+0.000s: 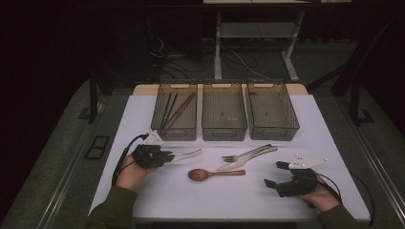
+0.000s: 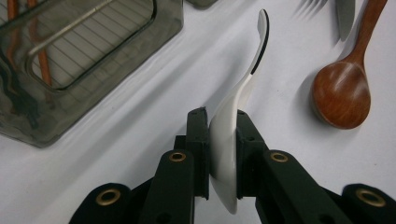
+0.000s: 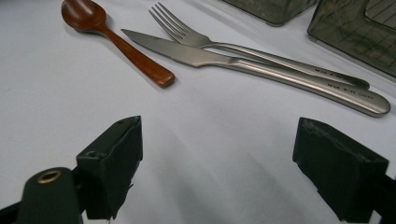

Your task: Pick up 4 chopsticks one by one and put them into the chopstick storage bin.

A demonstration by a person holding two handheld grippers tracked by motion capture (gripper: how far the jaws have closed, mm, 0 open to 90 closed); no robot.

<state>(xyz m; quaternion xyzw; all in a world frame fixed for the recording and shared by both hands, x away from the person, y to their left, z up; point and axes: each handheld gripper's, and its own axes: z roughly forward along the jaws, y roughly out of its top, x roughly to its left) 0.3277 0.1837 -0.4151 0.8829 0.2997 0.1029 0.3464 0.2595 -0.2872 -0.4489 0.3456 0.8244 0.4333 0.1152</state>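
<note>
My left gripper point(image 1: 169, 156) point(image 2: 223, 119) is shut on the bowl end of a white spoon point(image 1: 187, 154) point(image 2: 250, 77), and the spoon's handle points away over the white table point(image 1: 138, 119). A wooden spoon point(image 1: 215, 173) point(image 2: 341, 88) point(image 3: 116, 42) lies to the right of it at the table's middle. A steel fork point(image 1: 248, 152) point(image 3: 233, 45) and knife point(image 1: 239, 163) point(image 3: 243, 63) lie side by side just beyond. My right gripper point(image 1: 273, 174) point(image 3: 219, 140) rests at the front right, open, with bare table between its jaws.
Three smoky clear bins stand in a row at the back: the left bin point(image 1: 174, 136) point(image 2: 93, 84) holds several chopsticks point(image 1: 177, 110), while the middle bin point(image 1: 224, 131) and right bin point(image 1: 277, 132) look empty. The table's front edge lies close to both hands.
</note>
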